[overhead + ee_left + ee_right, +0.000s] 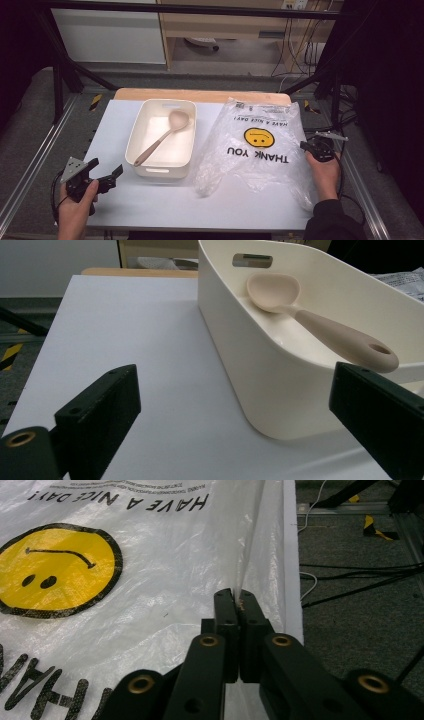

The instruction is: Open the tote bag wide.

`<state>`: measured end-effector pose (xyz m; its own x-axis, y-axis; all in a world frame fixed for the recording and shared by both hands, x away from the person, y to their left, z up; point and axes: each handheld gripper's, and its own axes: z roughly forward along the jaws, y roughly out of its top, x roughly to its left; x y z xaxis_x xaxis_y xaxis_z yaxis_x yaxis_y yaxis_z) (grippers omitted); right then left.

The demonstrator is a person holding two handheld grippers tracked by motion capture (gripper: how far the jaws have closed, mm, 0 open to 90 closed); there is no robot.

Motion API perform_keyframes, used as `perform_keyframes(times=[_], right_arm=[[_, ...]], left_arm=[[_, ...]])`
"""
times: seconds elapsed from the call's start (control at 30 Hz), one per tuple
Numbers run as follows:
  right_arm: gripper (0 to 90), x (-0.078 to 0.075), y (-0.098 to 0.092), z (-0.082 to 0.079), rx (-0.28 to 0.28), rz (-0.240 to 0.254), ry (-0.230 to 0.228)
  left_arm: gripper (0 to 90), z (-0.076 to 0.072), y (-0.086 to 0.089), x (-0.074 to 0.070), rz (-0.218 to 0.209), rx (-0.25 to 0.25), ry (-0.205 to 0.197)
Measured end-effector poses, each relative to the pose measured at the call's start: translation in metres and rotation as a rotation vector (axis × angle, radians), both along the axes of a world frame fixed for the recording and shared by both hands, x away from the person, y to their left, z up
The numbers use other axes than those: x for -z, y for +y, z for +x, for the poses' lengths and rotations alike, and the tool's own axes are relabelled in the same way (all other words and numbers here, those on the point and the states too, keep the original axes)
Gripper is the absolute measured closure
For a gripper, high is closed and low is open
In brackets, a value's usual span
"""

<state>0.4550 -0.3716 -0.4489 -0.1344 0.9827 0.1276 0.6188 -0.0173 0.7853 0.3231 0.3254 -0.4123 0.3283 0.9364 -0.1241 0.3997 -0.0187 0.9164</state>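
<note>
A clear plastic bag [255, 150] with a yellow smiley and "THANK YOU" print lies on the right half of the white table [165, 200]. My right gripper [306, 146] is at the bag's right edge, shut on a raised fold of the bag [245, 565]; the jaws [237, 597] meet with the film pinched between them. A cream plastic bin [161, 137] stands left of the bag with a beige spoon [162, 137] lying in it. My left gripper [107, 177] stands open near the table's front left, pointing at the bin [280, 380] and the spoon [320, 325].
The table's right edge [292, 580] runs just beside the right gripper, with dark floor and cables [360, 575] beyond. A wooden strip [200, 95] borders the table's far side. Black frame posts [60, 75] stand at the back corners.
</note>
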Motion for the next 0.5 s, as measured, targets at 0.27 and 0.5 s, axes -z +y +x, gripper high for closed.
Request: perform_keyframes(times=[0.27,0.5], right_arm=[[40.2,-0.021,0.011,-0.022,-0.027,-0.052,-0.047],[24.4,-0.035,0.03,-0.041,-0.064,-0.065,-0.095]], left_arm=[[5.9,-0.001,0.001,-0.001,0.001,-0.004,-0.011],[5.9,-0.002,0.001,-0.002,-0.002,-0.002,-0.02]])
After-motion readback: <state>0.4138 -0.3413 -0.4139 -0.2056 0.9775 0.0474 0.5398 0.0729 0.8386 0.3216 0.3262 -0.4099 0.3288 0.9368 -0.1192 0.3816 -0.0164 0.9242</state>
